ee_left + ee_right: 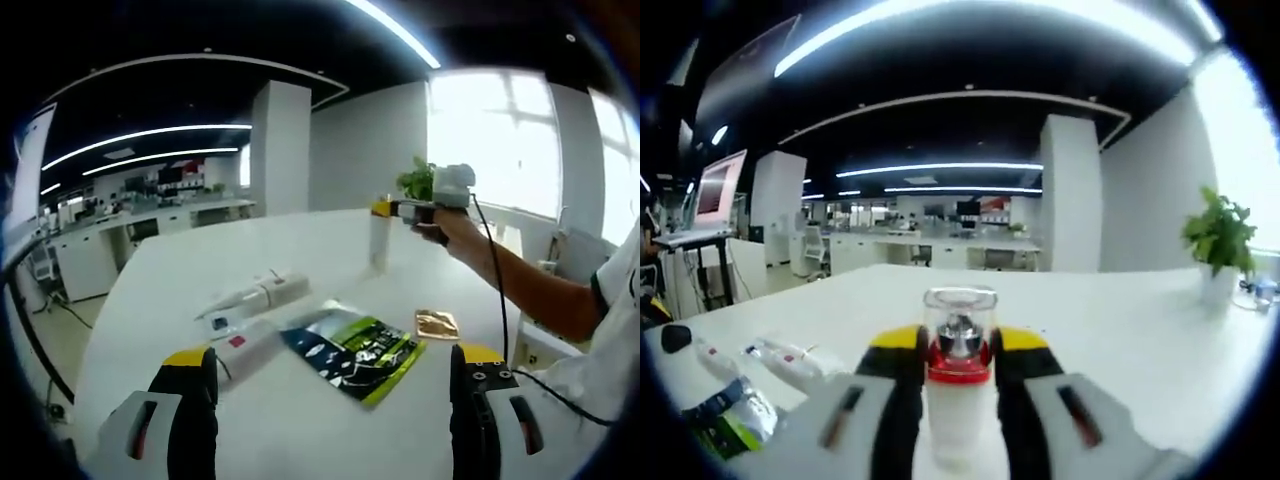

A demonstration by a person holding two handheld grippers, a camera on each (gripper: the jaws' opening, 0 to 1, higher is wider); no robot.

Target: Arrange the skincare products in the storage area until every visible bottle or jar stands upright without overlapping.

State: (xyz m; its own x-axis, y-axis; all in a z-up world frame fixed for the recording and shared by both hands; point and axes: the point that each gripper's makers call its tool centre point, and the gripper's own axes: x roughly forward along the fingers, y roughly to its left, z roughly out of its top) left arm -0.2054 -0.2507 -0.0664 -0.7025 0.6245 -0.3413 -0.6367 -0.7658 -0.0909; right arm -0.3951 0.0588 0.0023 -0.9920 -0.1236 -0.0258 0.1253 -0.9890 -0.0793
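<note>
Looking forward from the left gripper view, the left claw (332,385) hovers above a white table (300,420) with its two black, yellow-tipped jaws spread wide and nothing between them. Just ahead of the jaws, in the gap between them, a green and black packet (355,350) lies flat. Ahead of the left jaw lie a white tube (250,345) with a pink mark and, just beyond it, a white box (255,296), both on their sides. Ahead of the right jaw a small gold sachet (436,323) lies flat. Farther out, a tall white bottle (381,238) stands upright, with the right claw (384,208) at its top, held by a person's hand (448,226); from here I cannot tell how that claw's jaws stand. A potted plant (418,180) stands behind it by a bright window.

From the right gripper view, the right claw (959,372) is closed narrowly around the same bottle (959,385), one jaw pressing each side. The bottle stands upright between the jaws, with a clear cap above a red collar. Down to the left of the claw, the white tube (790,358) lies on the table (1120,330), with the green packet (725,420) nearer the camera. Far to the right of the claw stands the potted plant (1219,245).
</note>
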